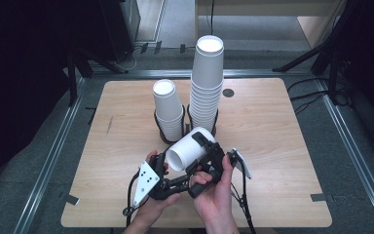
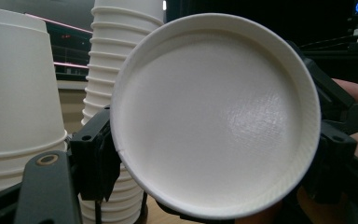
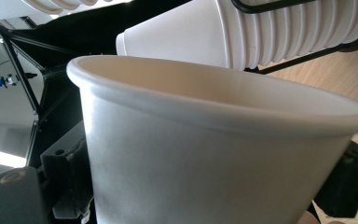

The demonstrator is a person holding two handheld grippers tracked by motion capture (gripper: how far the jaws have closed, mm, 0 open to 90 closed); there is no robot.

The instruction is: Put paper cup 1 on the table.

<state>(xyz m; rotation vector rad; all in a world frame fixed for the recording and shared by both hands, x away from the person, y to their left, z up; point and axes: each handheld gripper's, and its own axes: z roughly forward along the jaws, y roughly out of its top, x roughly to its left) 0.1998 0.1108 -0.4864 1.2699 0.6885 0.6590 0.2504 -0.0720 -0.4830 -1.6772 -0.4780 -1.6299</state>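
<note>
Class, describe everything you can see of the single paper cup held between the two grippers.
The paper cup is plain white with a rolled rim and a recessed flat base. It lies tipped on its side above the wooden table, in front of two upside-down cup stacks. The right gripper clasps its wall; the left gripper is at its left end. It looks empty and undented.

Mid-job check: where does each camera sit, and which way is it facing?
High view: above the person's side, facing forward and down on the table; forearms enter from the bottom, with the left gripper and right gripper.
Left gripper view: rides on the left gripper and faces the paper cup base-on; fingers show at the right edge.
Right gripper view: rides on the right gripper and faces the cup's wall and rim side-on; its jaws flank the cup.
Shared: all three show the paper cup and the stacked cups.
</note>
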